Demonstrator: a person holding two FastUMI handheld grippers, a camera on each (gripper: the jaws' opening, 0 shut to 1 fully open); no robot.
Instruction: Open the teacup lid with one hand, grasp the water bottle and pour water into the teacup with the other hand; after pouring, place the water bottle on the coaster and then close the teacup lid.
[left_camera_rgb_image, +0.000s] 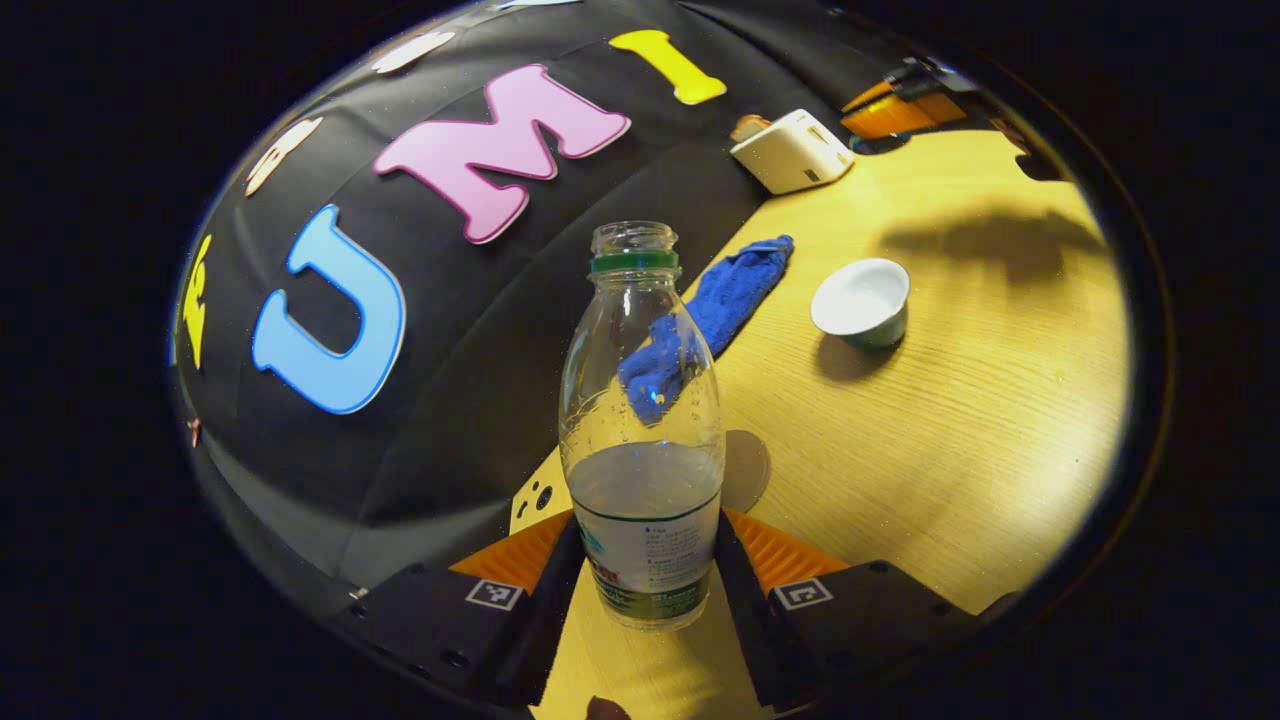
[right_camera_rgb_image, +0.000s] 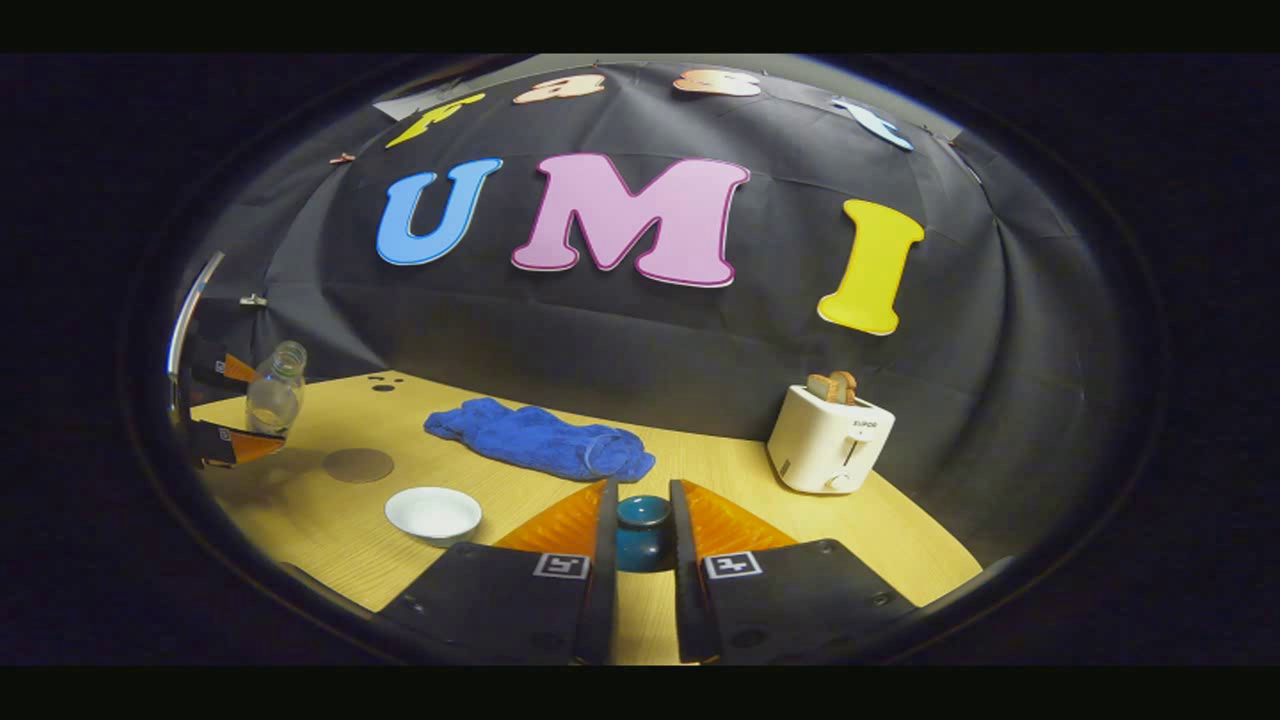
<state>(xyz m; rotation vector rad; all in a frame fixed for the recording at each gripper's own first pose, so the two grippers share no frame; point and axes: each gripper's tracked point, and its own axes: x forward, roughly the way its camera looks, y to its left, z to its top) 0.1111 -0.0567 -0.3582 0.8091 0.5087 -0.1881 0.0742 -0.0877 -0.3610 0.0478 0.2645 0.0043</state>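
On my left gripper (left_camera_rgb_image: 645, 560) the fingers are clamped on the water bottle (left_camera_rgb_image: 642, 440), one pressing each side of its labelled lower part. The bottle is uncapped, upright in this view, and holds water only in its lower portion. Just behind it on the wooden surface (left_camera_rgb_image: 950, 430) I see the round coaster (left_camera_rgb_image: 745, 470), partly hidden by the bottle's body. Farther back lies the blue cloth (left_camera_rgb_image: 735, 290), and to its right the white teacup (left_camera_rgb_image: 862, 302) stands open, well apart from the bottle. A white toaster (left_camera_rgb_image: 792, 150) sits near the booth wall.

On my right gripper (right_camera_rgb_image: 640, 540) the fingers are narrow and grip the teacup lid (right_camera_rgb_image: 642, 530), a dark blue-green rounded piece caught between them. From the right gripper view, the teacup (right_camera_rgb_image: 433, 513) is to the left of those fingers, uncovered, on the surface (right_camera_rgb_image: 330, 530). The coaster (right_camera_rgb_image: 358, 465) lies bare beyond it, and the left gripper (right_camera_rgb_image: 225, 415) holds the bottle (right_camera_rgb_image: 276, 398) at the far left edge, tilted slightly and beside the coaster rather than over it. The blue cloth (right_camera_rgb_image: 540, 440) stretches across the middle of the surface, and the toaster (right_camera_rgb_image: 830, 440), with bread in its slots, stands at the right.
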